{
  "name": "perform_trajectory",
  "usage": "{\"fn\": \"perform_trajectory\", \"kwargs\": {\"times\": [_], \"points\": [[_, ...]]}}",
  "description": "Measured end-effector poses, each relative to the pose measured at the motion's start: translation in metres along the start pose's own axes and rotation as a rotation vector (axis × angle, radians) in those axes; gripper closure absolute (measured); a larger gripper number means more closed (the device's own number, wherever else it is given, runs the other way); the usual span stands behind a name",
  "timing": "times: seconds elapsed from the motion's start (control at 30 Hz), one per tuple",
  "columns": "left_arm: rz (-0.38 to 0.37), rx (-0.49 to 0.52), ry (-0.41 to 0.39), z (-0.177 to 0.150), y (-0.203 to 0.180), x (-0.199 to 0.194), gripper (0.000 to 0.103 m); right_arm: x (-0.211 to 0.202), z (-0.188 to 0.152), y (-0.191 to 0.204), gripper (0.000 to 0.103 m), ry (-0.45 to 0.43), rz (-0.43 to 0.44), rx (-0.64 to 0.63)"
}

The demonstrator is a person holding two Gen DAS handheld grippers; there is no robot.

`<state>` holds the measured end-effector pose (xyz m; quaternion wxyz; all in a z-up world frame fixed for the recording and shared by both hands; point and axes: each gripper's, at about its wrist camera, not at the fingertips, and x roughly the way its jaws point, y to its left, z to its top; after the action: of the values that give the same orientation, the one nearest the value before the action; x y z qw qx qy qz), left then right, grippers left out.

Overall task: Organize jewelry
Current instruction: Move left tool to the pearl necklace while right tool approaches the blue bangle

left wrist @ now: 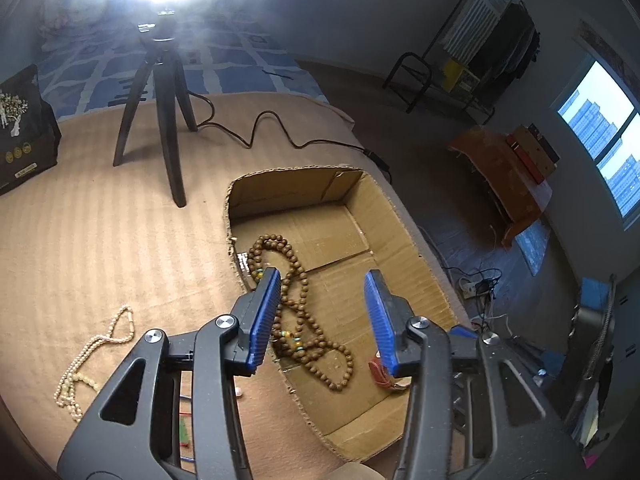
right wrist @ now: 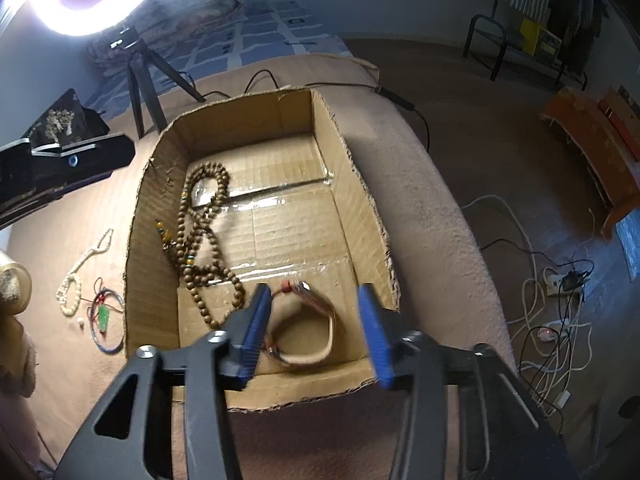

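Jewelry is partly sorted: the brown beads point(right wrist: 202, 236) and the strap point(right wrist: 304, 328) lie on the floor of the box point(right wrist: 360, 208), while the pale beads point(right wrist: 78, 280), the green pendant point(right wrist: 105, 314) on its cords and a small loose bead beside them sit on the bed point(left wrist: 100, 220), left of the box.

Both pairs of jaws stand partly apart and hold nothing. Your right gripper point(right wrist: 316, 330) hangs over the near end of the box with the strap lying free below, between the jaws. Your left gripper point(left wrist: 322, 316) hangs over the box's left edge, above the brown beads, not touching them.

The step in hand looks like clearing the box and fetching the next piece. Lift both grippers straight up first, so that no jaw snags a strand or drags the strap back out. Then take the left one across to the pale beads, since it is nearer. Come down where the strand bunches, not on a single run, and close slowly: round beads roll out of a hurried pinch. Carry it high over the box wall.
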<state>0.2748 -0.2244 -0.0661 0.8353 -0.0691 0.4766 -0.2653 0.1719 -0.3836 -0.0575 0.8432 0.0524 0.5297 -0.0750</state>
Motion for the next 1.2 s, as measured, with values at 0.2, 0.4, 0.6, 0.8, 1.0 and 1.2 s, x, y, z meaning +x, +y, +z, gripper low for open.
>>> {"fn": "perform_trajectory", "kwargs": {"times": [0.2, 0.4, 0.6, 0.8, 1.0, 1.2], "points": [[0.014, -0.008, -0.01, -0.004, 0.007, -0.008, 0.059, -0.003, 0.001, 0.001, 0.058, -0.014, 0.007, 0.0], [0.049, 0.009, -0.044, -0.006, 0.016, -0.028, 0.059, -0.012, 0.003, 0.006, 0.058, -0.051, 0.027, -0.002], [0.118, 0.023, -0.095, -0.011, 0.043, -0.058, 0.059, -0.022, 0.006, 0.019, 0.058, -0.092, 0.064, -0.018], [0.18, 0.029, -0.149, -0.02, 0.077, -0.089, 0.059, -0.035, 0.009, 0.047, 0.058, -0.131, 0.141, -0.079], [0.251, 0.033, -0.141, -0.039, 0.117, -0.112, 0.059, -0.037, 0.005, 0.083, 0.052, -0.14, 0.184, -0.181], [0.278, 0.021, -0.08, -0.067, 0.155, -0.118, 0.059, -0.035, -0.009, 0.116, 0.046, -0.115, 0.254, -0.291]]}}
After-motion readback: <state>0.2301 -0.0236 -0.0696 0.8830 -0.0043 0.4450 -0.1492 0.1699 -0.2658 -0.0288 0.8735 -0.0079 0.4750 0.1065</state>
